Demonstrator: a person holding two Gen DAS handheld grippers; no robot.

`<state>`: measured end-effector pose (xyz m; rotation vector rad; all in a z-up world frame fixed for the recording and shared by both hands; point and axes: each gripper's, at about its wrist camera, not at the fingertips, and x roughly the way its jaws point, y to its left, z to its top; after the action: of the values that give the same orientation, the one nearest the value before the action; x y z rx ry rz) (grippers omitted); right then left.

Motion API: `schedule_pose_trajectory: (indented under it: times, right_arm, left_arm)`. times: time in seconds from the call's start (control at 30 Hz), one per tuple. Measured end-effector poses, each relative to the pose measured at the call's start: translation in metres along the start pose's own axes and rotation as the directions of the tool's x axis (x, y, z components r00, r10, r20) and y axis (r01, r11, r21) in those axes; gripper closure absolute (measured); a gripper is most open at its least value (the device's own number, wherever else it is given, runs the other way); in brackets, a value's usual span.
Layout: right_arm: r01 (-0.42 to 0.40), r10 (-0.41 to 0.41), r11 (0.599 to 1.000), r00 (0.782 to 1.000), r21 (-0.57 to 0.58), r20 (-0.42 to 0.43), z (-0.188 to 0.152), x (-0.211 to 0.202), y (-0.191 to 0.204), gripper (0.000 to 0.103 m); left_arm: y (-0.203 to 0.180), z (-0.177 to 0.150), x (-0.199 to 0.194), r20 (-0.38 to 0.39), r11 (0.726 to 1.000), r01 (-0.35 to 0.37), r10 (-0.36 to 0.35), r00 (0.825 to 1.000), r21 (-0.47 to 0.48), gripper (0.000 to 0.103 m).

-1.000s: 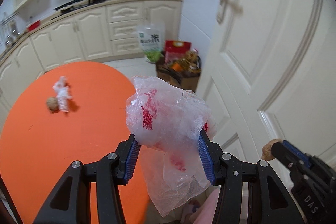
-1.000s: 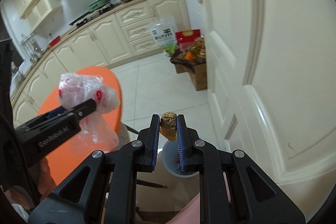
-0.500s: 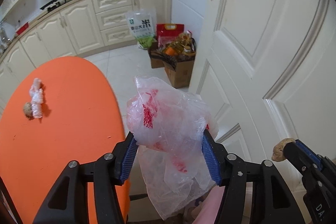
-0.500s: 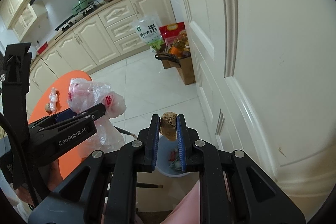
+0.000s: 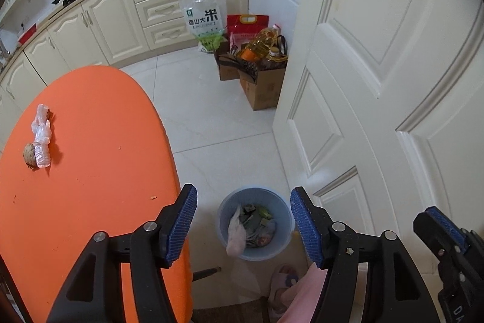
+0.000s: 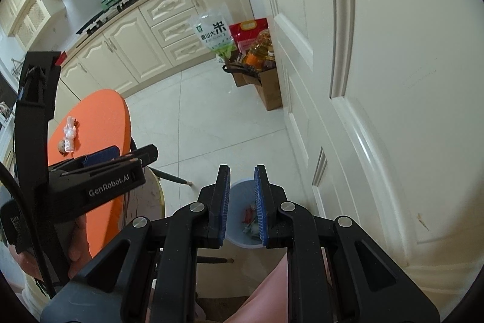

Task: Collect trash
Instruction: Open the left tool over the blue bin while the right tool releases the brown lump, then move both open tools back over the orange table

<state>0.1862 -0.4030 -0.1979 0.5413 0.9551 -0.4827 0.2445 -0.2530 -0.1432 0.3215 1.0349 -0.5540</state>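
Note:
My left gripper (image 5: 243, 196) is open and empty above a blue trash bin (image 5: 284, 220) on the floor. A pale plastic bag (image 5: 237, 235) hangs over the bin's rim among other trash. My right gripper (image 6: 241, 171) is open and empty, also above the bin (image 6: 239, 194). On the orange table (image 5: 90, 165) lie a crumpled clear plastic wrapper (image 5: 40, 135) and a brown nut-like lump (image 5: 29, 155); both also show in the right wrist view (image 6: 69, 135).
A white door (image 5: 378, 65) stands close on the right. Cardboard boxes with oil bottles (image 5: 260, 62) and rice bags (image 5: 204, 20) sit against the cabinets (image 5: 115, 17). A chair leg (image 6: 169, 176) is beside the bin.
Both grippers opened over the bin. The plastic bag left my left gripper and the brown lump left my right gripper. Both views tilted down toward the floor.

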Motion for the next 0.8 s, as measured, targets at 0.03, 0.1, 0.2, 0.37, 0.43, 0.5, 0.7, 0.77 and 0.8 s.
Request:
schedule_pose_trajectory:
  times: [0.03, 0.1, 0.2, 0.37, 0.43, 0.5, 0.7, 0.77, 0.8]
  right_arm:
    - [-0.001, 0.001, 1.000, 1.000, -0.002, -0.004, 0.000, 0.001, 0.001, 0.087]
    - [-0.008, 0.008, 1.000, 1.000, -0.009, -0.011, 0.001, 0.003, 0.003, 0.087]
    - [-0.022, 0.022, 1.000, 1.000, -0.019, -0.018, 0.001, 0.006, 0.007, 0.087]
    - [-0.032, 0.031, 0.999, 0.999, -0.040, -0.030, 0.001, 0.011, 0.015, 0.084]
    - [-0.037, 0.036, 0.998, 0.999, -0.045, -0.031, 0.000, 0.011, 0.018, 0.083]
    - [-0.043, 0.041, 0.998, 0.999, -0.050, -0.029, 0.001, 0.009, 0.020, 0.069]
    - [-0.044, 0.052, 0.994, 0.996, -0.098, 0.075, -0.002, -0.015, 0.039, 0.027]
    - [-0.050, 0.060, 0.993, 0.994, -0.110, 0.096, -0.002, -0.023, 0.047, 0.017]
    - [-0.044, 0.057, 0.992, 0.992, -0.119, 0.113, -0.003, -0.028, 0.052, 0.015]
  left_arm:
    - [0.002, 0.002, 0.000, -0.004, 1.000, 0.006, -0.006, 1.000, -0.004, 0.043]
    - [0.005, 0.001, -0.001, -0.005, 1.000, 0.009, -0.009, 1.000, -0.010, 0.042]
    - [0.012, -0.001, -0.008, -0.001, 1.000, 0.009, -0.009, 1.000, -0.019, 0.042]
    - [0.022, -0.004, -0.019, 0.022, 0.999, 0.022, -0.021, 1.000, -0.028, 0.037]
    - [0.027, -0.006, -0.026, 0.040, 0.999, 0.030, -0.028, 0.999, -0.029, 0.034]
    - [0.031, -0.012, -0.033, 0.056, 0.999, 0.027, -0.025, 0.998, -0.035, 0.033]
    - [0.043, -0.030, -0.053, 0.093, 0.999, 0.023, -0.019, 0.995, -0.044, 0.031]
    - [0.050, -0.037, -0.061, 0.102, 0.998, 0.030, -0.024, 0.995, -0.060, 0.031]
    - [0.055, -0.040, -0.066, 0.106, 0.997, 0.033, -0.026, 0.994, -0.068, 0.030]
